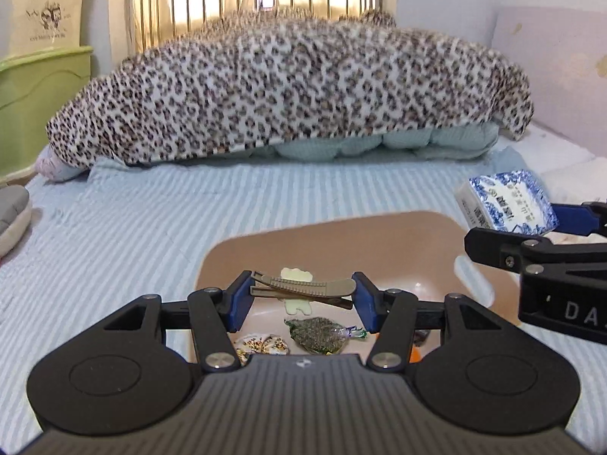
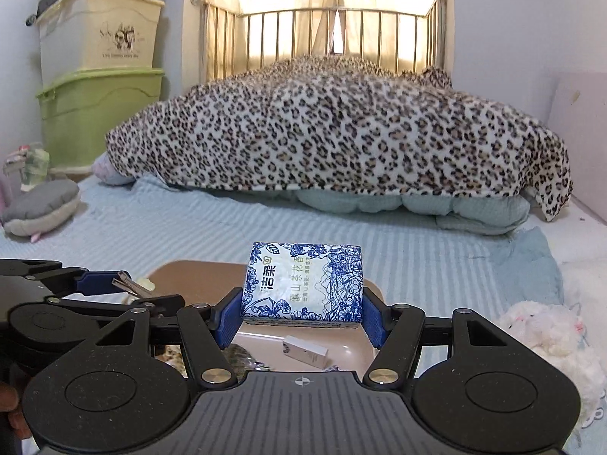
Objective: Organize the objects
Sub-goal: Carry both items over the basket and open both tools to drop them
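Note:
My left gripper (image 1: 302, 295) is shut on a grey metal hair clip (image 1: 303, 289) and holds it crosswise above a pink tray (image 1: 341, 242) on the bed. In the tray lie a cream bear-shaped piece (image 1: 296, 275), a green wrapped candy (image 1: 322, 335) and a patterned item (image 1: 261, 345). My right gripper (image 2: 302, 314) is shut on a blue-and-white tissue pack (image 2: 303, 282), held over the tray (image 2: 353, 352), where a small white box (image 2: 305, 352) lies. The pack also shows in the left wrist view (image 1: 504, 203). The left gripper with the clip shows at left (image 2: 127, 284).
The tray sits on a blue striped bedsheet (image 1: 132, 227). A leopard-print blanket (image 1: 288, 91) over a light blue quilt lies behind. Green and cream storage boxes (image 2: 98, 76) stand at far left. A grey plush (image 2: 41, 208) lies left, a white plush (image 2: 550, 341) right.

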Demonstrator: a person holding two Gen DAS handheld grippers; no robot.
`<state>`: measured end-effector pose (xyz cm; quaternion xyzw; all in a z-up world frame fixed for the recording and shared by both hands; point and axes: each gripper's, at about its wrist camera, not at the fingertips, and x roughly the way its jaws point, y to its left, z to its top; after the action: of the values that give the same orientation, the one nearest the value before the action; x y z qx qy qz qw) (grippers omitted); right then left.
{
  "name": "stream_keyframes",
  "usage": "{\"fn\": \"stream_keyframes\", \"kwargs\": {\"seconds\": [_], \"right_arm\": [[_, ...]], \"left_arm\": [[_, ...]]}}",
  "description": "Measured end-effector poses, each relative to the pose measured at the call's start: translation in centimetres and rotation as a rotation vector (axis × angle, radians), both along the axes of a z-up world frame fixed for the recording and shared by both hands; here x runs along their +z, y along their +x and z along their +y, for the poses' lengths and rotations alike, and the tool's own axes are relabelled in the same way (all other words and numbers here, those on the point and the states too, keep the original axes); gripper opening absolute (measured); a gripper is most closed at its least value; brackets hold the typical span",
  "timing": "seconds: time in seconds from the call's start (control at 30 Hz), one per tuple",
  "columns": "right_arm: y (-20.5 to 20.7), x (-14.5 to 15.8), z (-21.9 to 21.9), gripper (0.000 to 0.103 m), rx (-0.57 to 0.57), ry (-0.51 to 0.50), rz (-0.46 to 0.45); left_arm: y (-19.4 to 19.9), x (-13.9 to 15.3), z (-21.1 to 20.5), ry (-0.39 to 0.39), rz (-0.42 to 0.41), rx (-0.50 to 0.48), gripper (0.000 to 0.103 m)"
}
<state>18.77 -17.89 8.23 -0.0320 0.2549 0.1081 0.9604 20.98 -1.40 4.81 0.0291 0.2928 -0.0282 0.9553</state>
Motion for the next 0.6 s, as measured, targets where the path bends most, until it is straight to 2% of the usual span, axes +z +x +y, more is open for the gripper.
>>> {"fn": "stream_keyframes", "kwargs": {"seconds": [0.17,0.37,0.5,0.6], "right_arm": [[3.4,-2.6,0.2,0.061,0.004,-0.009,0.106],[6.7,-6.9,1.1,0.061,0.01,-0.052,0.245],[7.2,-8.8,1.6,0.061,0.015,-0.083,0.298],[7.0,-9.4,1.8,0.061,0.01,-0.097,0.321]], "left_arm": [[3.3,-3.3,0.0,0.0,0.108,0.012,0.057],[5.5,-6.7,-0.2,0.043,0.207,0.011,0.057],[6.0,-8.1,0.3,0.015,0.262,0.018,0.057],[6.0,-8.2,0.4,0.013,0.273,0.018,0.057]]}}
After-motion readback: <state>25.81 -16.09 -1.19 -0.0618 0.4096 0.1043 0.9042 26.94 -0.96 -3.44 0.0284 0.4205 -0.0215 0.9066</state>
